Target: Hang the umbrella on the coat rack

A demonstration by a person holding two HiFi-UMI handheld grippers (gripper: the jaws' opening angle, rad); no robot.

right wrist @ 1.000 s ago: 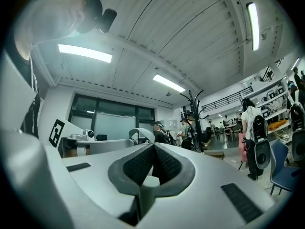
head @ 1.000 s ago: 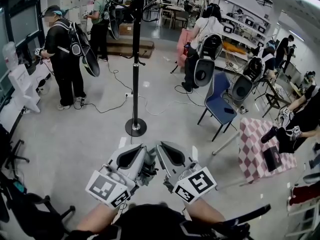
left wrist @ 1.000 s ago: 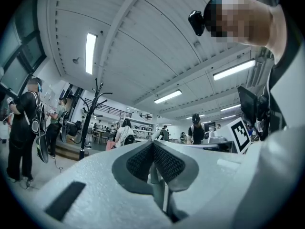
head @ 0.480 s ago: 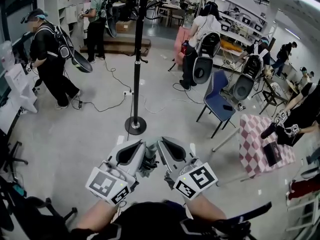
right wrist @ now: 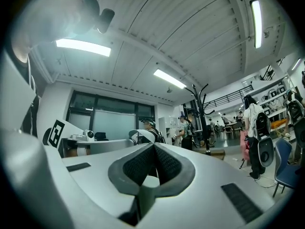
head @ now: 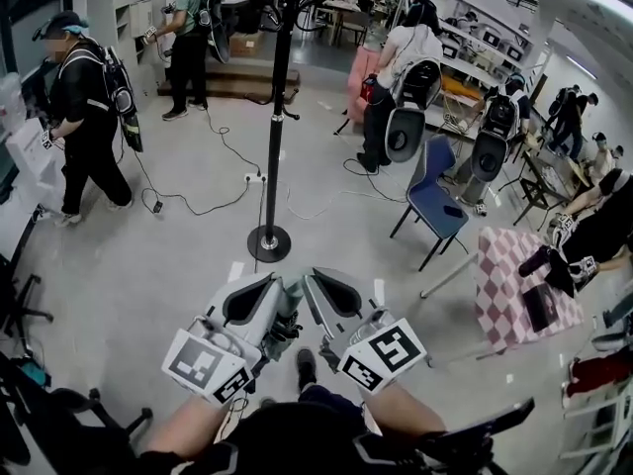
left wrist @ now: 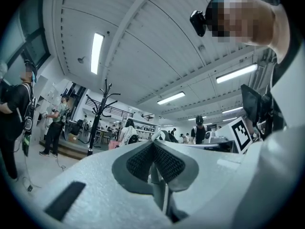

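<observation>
The black coat rack [head: 278,117] stands on a round base a short way ahead of me on the grey floor; it also rises left of the left gripper's jaws [left wrist: 95,123] and right of the right gripper's jaws [right wrist: 205,123]. My left gripper [head: 281,285] and right gripper [head: 309,281] are held side by side near my waist. Between them is a pale grey-green folded umbrella [head: 288,315], mostly hidden. The left gripper [left wrist: 152,143] has its pads meeting, with a pale piece of the umbrella [left wrist: 158,187] behind them. The right gripper [right wrist: 153,146] is shut likewise over a pale piece [right wrist: 145,194].
Cables [head: 198,206] trail over the floor left of the rack. A blue chair [head: 432,201] and a table with a checked cloth [head: 514,285] stand to the right. People with backpacks stand at the left [head: 84,117] and beyond the rack [head: 401,77]. A dark chair [head: 40,404] is beside me.
The view has shifted forward, so the rack base sits slightly nearer. The person at the left has walked further left. Both grippers stay together and shut.
</observation>
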